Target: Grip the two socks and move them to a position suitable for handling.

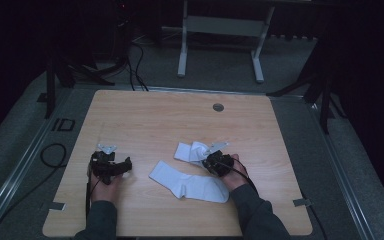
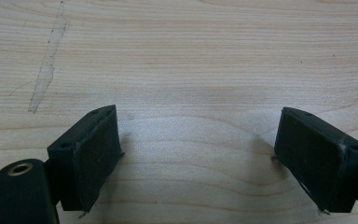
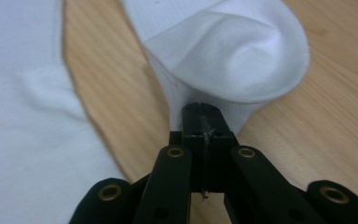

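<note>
Two white socks lie on the wooden table (image 1: 145,115). The longer sock (image 1: 187,184) is spread flat near the front middle. The second sock (image 1: 191,150) sits bunched just behind it. My right gripper (image 1: 207,159) is shut on that bunched sock. In the right gripper view the jaws of the right gripper (image 3: 204,111) pinch the edge of the folded sock (image 3: 233,56), with the flat sock (image 3: 23,121) off to the left. My left gripper (image 1: 115,165) rests at the table's front left. Its jaws, seen in the left gripper view (image 2: 198,114), stand wide open over bare wood.
A round cable hole (image 1: 218,107) sits near the table's far edge. A pale scuff mark (image 2: 46,70) runs across the wood ahead of the left gripper. Beyond the table stand a white desk frame (image 1: 220,30) and black stands, with cables on the floor.
</note>
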The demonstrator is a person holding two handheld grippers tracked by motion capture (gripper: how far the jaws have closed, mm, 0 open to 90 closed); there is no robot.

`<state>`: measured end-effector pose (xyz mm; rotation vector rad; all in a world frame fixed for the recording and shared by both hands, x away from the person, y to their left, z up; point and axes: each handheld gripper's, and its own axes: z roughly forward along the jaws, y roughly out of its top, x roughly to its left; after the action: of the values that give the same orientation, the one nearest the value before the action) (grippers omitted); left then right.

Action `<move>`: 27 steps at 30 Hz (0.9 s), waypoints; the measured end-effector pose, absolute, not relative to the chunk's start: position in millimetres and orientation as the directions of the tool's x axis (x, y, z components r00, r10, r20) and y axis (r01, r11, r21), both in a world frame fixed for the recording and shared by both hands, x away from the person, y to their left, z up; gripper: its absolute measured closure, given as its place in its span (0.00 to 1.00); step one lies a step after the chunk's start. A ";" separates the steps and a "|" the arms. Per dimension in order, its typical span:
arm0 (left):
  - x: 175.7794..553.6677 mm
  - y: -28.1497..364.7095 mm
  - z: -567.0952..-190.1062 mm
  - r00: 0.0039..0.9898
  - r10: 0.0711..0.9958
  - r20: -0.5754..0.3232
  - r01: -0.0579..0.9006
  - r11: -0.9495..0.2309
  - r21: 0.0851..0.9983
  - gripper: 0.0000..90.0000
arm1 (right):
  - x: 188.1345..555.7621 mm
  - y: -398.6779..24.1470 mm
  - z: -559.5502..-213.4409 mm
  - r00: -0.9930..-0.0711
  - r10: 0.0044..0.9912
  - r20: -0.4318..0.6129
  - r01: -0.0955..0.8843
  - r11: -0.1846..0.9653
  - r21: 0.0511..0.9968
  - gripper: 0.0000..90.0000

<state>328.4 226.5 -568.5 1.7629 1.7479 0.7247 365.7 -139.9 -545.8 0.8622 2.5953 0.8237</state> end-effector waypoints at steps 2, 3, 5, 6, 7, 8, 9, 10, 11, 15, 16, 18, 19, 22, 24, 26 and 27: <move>328.4 226.5 -568.6 0.010 1.000 -0.003 0.704 -0.005 0.710 0.16 | 361.5 -138.9 -545.7 -0.792 0.605 -0.080 0.447 0.665 0.598 0.98; 328.5 226.5 -568.6 0.010 1.000 -0.003 0.704 -0.005 0.711 0.16 | 360.5 -138.8 -545.6 -0.795 0.601 -0.078 0.445 0.667 0.598 0.96; 328.5 226.5 -568.6 0.010 1.000 -0.003 0.704 -0.005 0.710 0.16 | 358.3 -139.5 -544.0 -0.800 0.597 -0.063 0.450 0.665 0.596 0.87; 328.5 226.5 -568.6 0.010 1.000 -0.003 0.704 -0.005 0.711 0.16 | 357.1 -140.2 -542.6 -0.798 0.600 -0.060 0.454 0.663 0.596 0.83; 328.5 226.5 -568.6 0.009 1.000 -0.003 0.704 -0.005 0.710 0.16 | 355.7 -141.8 -539.8 -0.795 0.604 -0.060 0.456 0.659 0.598 0.79; 328.5 226.5 -568.6 0.010 1.000 -0.003 0.704 -0.005 0.711 0.16 | 355.0 -143.5 -537.2 -0.791 0.609 -0.050 0.463 0.650 0.602 0.75; 328.5 226.5 -568.6 0.010 1.000 -0.003 0.704 -0.005 0.710 0.16 | 354.7 -145.2 -535.1 -0.788 0.614 -0.040 0.470 0.643 0.604 0.71; 328.5 226.5 -568.6 0.010 1.000 -0.003 0.704 -0.005 0.710 0.16 | 354.4 -147.4 -532.4 -0.779 0.627 -0.027 0.485 0.630 0.607 0.66; 328.5 226.5 -568.6 0.010 1.000 -0.003 0.704 -0.005 0.710 0.16 | 354.6 -149.8 -529.7 -0.767 0.642 -0.021 0.501 0.618 0.606 0.64; 328.5 226.5 -568.6 0.010 1.000 -0.003 0.704 -0.005 0.710 0.16 | 359.6 -157.5 -521.1 -0.730 0.684 -0.010 0.532 0.577 0.620 0.60; 328.5 226.5 -568.6 0.010 1.000 -0.003 0.704 -0.005 0.710 0.16 | 361.8 -158.5 -518.3 -0.718 0.696 -0.009 0.539 0.565 0.625 0.60; 328.4 226.5 -568.5 0.010 1.000 -0.003 0.704 -0.005 0.710 0.16 | 365.2 -158.5 -513.9 -0.711 0.703 -0.009 0.537 0.552 0.638 0.59; 328.4 226.5 -568.5 0.010 1.000 -0.003 0.705 -0.005 0.709 0.16 | 366.7 -157.6 -511.8 -0.708 0.706 -0.008 0.539 0.548 0.640 0.59; 328.4 226.5 -568.5 0.010 1.000 -0.003 0.704 -0.005 0.710 0.16 | 372.9 -153.4 -508.3 -0.707 0.706 -0.024 0.528 0.550 0.648 0.58; 328.4 226.5 -568.5 0.010 1.000 -0.003 0.704 -0.005 0.710 0.16 | 378.1 -150.5 -507.3 -0.704 0.711 -0.009 0.535 0.538 0.651 0.58; 328.4 226.5 -568.5 0.010 1.000 -0.003 0.704 -0.005 0.710 0.16 | 384.1 -147.5 -508.5 -0.694 0.720 0.000 0.549 0.529 0.647 0.58; 328.4 226.5 -568.5 0.010 1.000 -0.003 0.704 -0.005 0.710 0.16 | 387.4 -146.6 -509.9 -0.688 0.725 0.006 0.559 0.524 0.643 0.58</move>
<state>328.4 226.5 -568.5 1.7630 1.7480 0.7246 387.4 -146.6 -509.9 1.0795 2.5040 0.9152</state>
